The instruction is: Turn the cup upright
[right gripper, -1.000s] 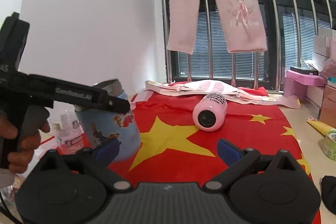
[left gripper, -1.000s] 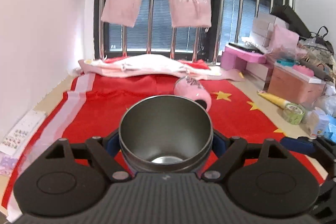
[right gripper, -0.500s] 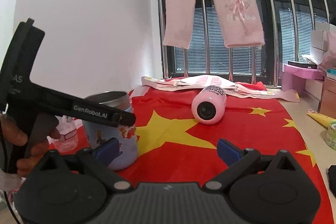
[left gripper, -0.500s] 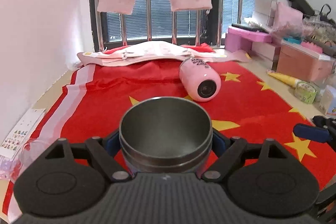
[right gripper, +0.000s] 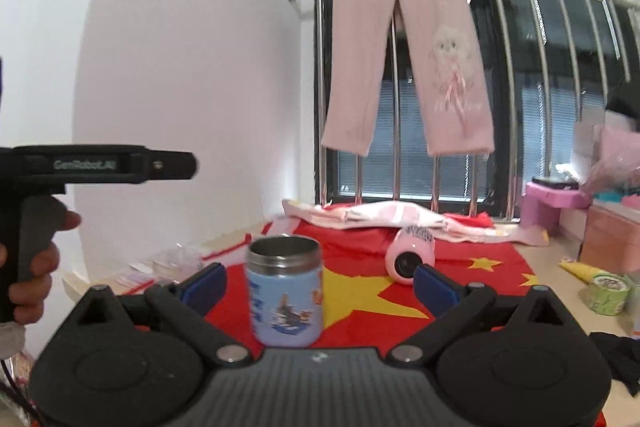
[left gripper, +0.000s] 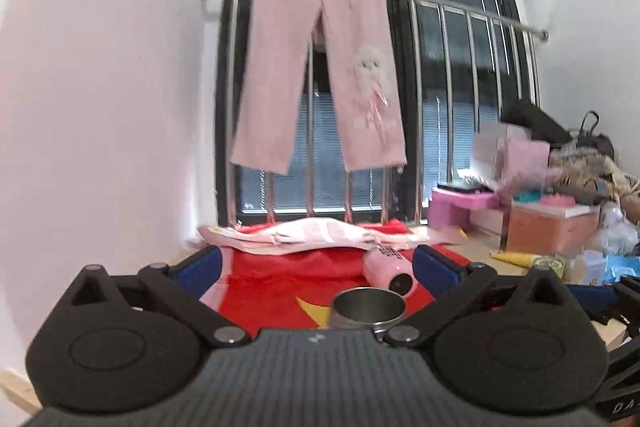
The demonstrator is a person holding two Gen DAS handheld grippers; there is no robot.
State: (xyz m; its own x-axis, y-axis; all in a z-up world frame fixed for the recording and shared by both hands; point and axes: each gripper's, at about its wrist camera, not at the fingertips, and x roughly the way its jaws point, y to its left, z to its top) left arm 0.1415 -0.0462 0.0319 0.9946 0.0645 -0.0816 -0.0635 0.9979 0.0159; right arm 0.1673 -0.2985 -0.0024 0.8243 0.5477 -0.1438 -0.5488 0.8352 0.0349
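Note:
A light blue cup (right gripper: 285, 291) with a steel rim stands upright on the red cloth (right gripper: 360, 291), mouth up. In the left wrist view only its steel rim (left gripper: 367, 309) shows, low between my fingers. My left gripper (left gripper: 316, 263) is open and empty, raised above and behind the cup; it also shows at the left edge of the right wrist view (right gripper: 120, 165). My right gripper (right gripper: 318, 281) is open and empty, with the cup standing in front of it towards the left finger (right gripper: 204, 285).
A pink bottle (right gripper: 410, 255) lies on its side on the cloth beyond the cup. Folded pink-white fabric (right gripper: 384, 217) lies at the back by the window bars. Pink trousers (right gripper: 412, 67) hang on the rail. Boxes and clutter (left gripper: 552, 223) stand at the right; a tape roll (right gripper: 608, 293) sits nearby.
My left gripper has opened, let go of the cup and pulled up and back. The cup now stands alone on the cloth. My right gripper has drawn back and tilted up.

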